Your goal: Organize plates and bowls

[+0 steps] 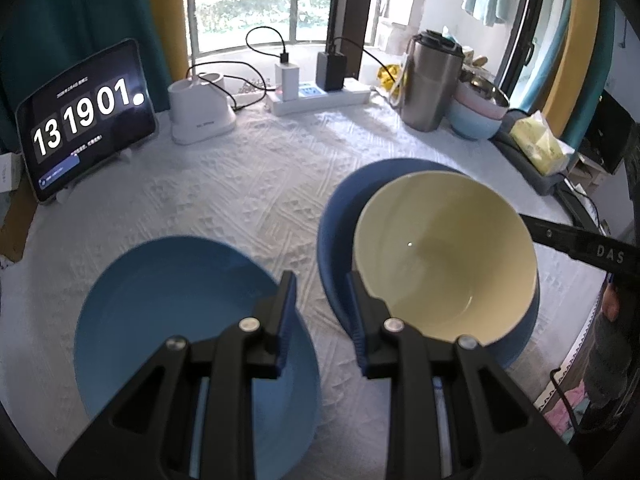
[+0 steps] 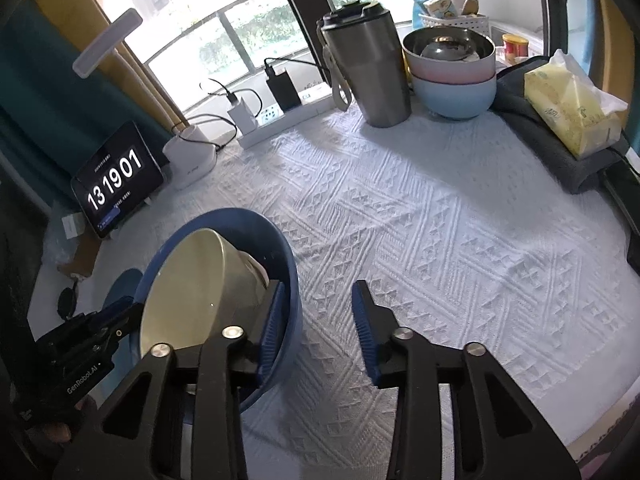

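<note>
A cream bowl (image 1: 444,256) leans tilted inside a dark blue bowl (image 1: 340,224) on the white tablecloth. A light blue plate (image 1: 160,312) lies flat to its left. My left gripper (image 1: 320,312) is open and empty, its fingers over the gap between plate and bowls. In the right wrist view the cream bowl (image 2: 192,292) sits tilted in the dark blue bowl (image 2: 256,228). My right gripper (image 2: 316,320) is open and empty, its left finger close to the dark blue bowl's rim. The right gripper's finger (image 1: 576,240) shows beside the cream bowl.
At the back stand a tablet clock (image 1: 84,120), a white charger stand (image 1: 200,116), a power strip (image 1: 320,96), a steel tumbler (image 2: 368,68), stacked pink and blue bowls (image 2: 452,80) and a tissue pack (image 2: 572,108) on a grey cloth. White tablecloth (image 2: 460,240) stretches right.
</note>
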